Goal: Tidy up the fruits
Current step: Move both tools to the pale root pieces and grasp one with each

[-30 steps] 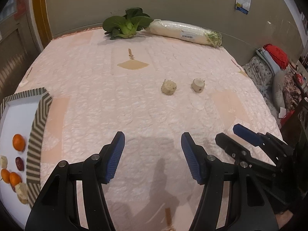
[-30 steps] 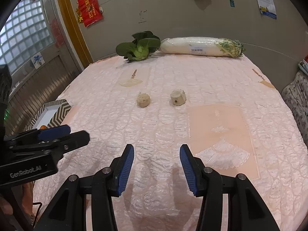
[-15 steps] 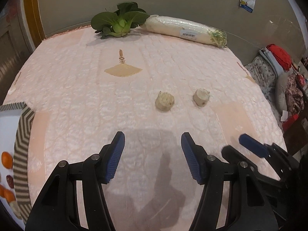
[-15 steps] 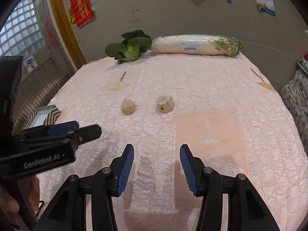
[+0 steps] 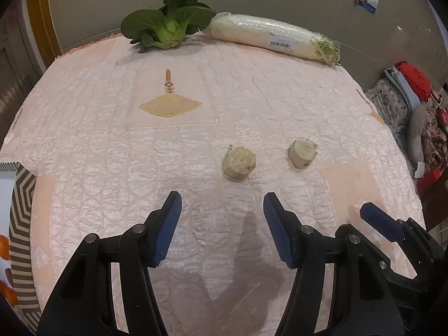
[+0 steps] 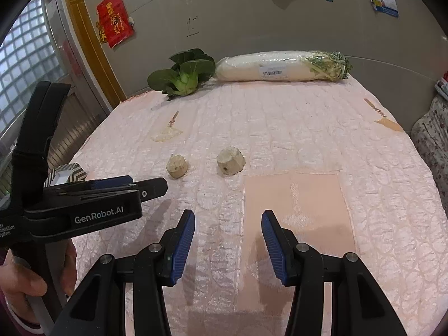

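Observation:
Two beige cut chunks lie on the pink quilted table: a left chunk (image 5: 238, 162) (image 6: 177, 165) and a right chunk (image 5: 302, 153) (image 6: 230, 160) with a small hole. My left gripper (image 5: 222, 224) is open and empty, just short of the left chunk. My right gripper (image 6: 228, 240) is open and empty, a little behind the right chunk. A striped-rim white tray (image 5: 21, 224) at the left edge holds orange fruits (image 5: 3, 247), mostly cut off. The left gripper also shows in the right wrist view (image 6: 148, 187).
A bok choy (image 5: 168, 25) and a wrapped white radish (image 5: 274, 37) lie at the table's far edge by the wall. Cushions and cloth (image 5: 406, 95) sit off the table's right side. The tray corner shows in the right wrist view (image 6: 67, 172).
Both grippers have moved forward toward the two chunks, which now look nearer and larger. The tray has slid toward the left edge of the left wrist view. Both grippers stay open.

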Demonstrator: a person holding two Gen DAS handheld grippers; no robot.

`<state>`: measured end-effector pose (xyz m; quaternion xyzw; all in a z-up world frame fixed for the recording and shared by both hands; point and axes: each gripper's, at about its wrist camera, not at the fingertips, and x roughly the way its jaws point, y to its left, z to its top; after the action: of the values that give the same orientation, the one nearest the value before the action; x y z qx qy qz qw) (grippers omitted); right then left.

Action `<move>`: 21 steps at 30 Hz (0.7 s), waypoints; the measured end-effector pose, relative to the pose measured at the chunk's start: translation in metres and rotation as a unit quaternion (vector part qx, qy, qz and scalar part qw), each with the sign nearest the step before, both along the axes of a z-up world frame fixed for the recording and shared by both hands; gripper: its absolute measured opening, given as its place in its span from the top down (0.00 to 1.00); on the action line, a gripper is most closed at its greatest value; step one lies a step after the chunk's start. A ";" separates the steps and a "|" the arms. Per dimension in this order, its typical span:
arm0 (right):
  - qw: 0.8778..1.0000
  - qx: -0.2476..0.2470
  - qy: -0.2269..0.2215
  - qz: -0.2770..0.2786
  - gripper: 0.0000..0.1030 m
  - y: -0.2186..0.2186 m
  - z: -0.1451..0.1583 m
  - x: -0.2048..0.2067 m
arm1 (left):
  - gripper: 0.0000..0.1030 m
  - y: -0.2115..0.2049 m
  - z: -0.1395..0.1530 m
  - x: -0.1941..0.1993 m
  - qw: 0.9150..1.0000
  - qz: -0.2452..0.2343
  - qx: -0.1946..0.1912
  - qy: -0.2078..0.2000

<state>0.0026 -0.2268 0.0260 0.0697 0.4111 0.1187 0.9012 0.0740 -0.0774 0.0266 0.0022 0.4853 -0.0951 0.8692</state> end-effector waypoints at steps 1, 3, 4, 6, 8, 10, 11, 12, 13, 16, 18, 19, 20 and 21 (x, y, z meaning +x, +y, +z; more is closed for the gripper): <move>1.000 -0.001 0.000 -0.001 0.54 0.000 0.000 0.001 | 0.41 -0.001 0.000 0.000 1.000 0.000 0.001 -0.001; 1.000 0.000 0.003 -0.005 0.54 -0.001 0.000 0.003 | 0.41 -0.002 0.000 0.002 1.000 0.000 0.001 -0.001; 1.000 0.000 0.003 -0.006 0.54 -0.002 0.000 0.004 | 0.41 -0.002 -0.001 0.004 1.000 0.000 -0.001 0.000; 1.000 0.000 0.002 -0.010 0.54 -0.003 0.002 0.006 | 0.41 -0.002 -0.001 0.007 1.000 0.001 -0.004 0.001; 1.000 0.002 -0.003 -0.012 0.54 -0.005 0.008 0.009 | 0.41 -0.002 -0.002 0.010 1.000 -0.001 -0.004 0.001; 1.000 0.002 -0.010 -0.018 0.54 -0.008 0.015 0.014 | 0.41 -0.002 -0.002 0.015 1.000 0.000 -0.008 0.004; 1.000 0.001 -0.012 -0.020 0.54 -0.009 0.018 0.016 | 0.41 -0.002 0.000 0.017 1.000 0.001 -0.012 0.003; 1.000 0.001 -0.015 -0.022 0.54 -0.011 0.023 0.021 | 0.41 -0.002 0.001 0.019 1.000 0.004 -0.015 -0.002; 1.000 0.001 -0.016 -0.023 0.53 -0.011 0.027 0.024 | 0.41 -0.002 0.003 0.020 1.000 0.008 -0.015 -0.008; 1.000 -0.006 -0.018 -0.018 0.53 -0.008 0.041 0.034 | 0.41 -0.001 0.009 0.023 1.000 0.014 -0.008 -0.026; 1.000 -0.003 -0.014 -0.008 0.53 -0.006 0.052 0.041 | 0.41 0.002 0.012 0.024 0.999 0.022 -0.003 -0.038; 1.000 0.006 -0.012 0.000 0.53 -0.005 0.061 0.045 | 0.41 0.003 0.014 0.024 0.999 0.026 -0.003 -0.044; 1.000 0.013 -0.017 0.008 0.53 -0.003 0.072 0.047 | 0.41 0.005 0.015 0.025 0.998 0.029 -0.004 -0.049; 1.000 0.013 -0.025 0.012 0.54 -0.001 0.081 0.048 | 0.41 0.007 0.016 0.026 0.998 0.031 -0.006 -0.052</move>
<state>0.0504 -0.2283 0.1072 0.0737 0.3874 0.1364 0.9088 0.1000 -0.0707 0.0422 -0.0130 0.4390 -0.0702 0.8956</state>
